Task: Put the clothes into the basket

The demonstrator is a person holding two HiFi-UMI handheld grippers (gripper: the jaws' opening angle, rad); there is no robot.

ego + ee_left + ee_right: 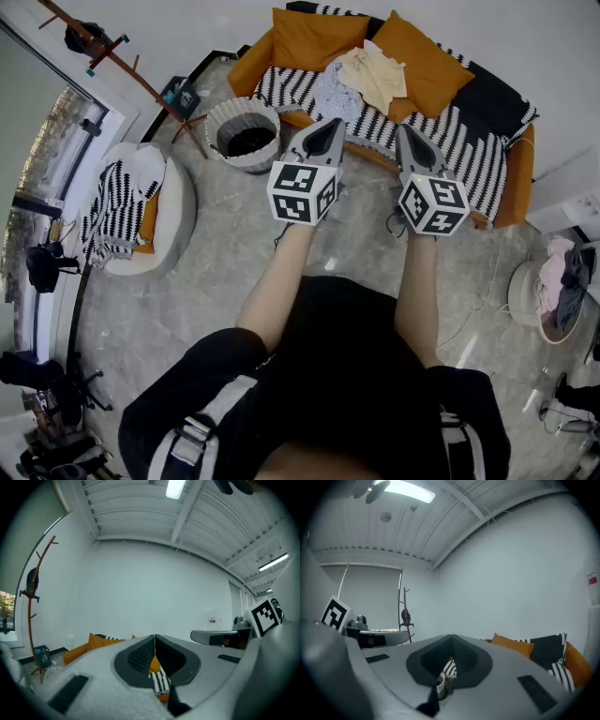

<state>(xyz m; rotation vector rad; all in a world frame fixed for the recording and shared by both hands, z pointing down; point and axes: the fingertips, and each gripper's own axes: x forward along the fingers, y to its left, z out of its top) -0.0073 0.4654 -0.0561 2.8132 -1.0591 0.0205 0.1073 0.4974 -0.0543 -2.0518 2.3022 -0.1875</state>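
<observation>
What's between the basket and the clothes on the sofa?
In the head view, only the sofa's striped cover lies between the basket on the floor and the clothes; nothing else sits on that stretch.

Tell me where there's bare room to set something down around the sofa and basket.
Bare floor lies between the basket, the round seat and the person. More lies in front of the right end of the sofa. The sofa's seat is crowded with clothes and cushions.

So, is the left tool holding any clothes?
No, the left tool is shut on nothing; the clothes lie on the sofa.
</observation>
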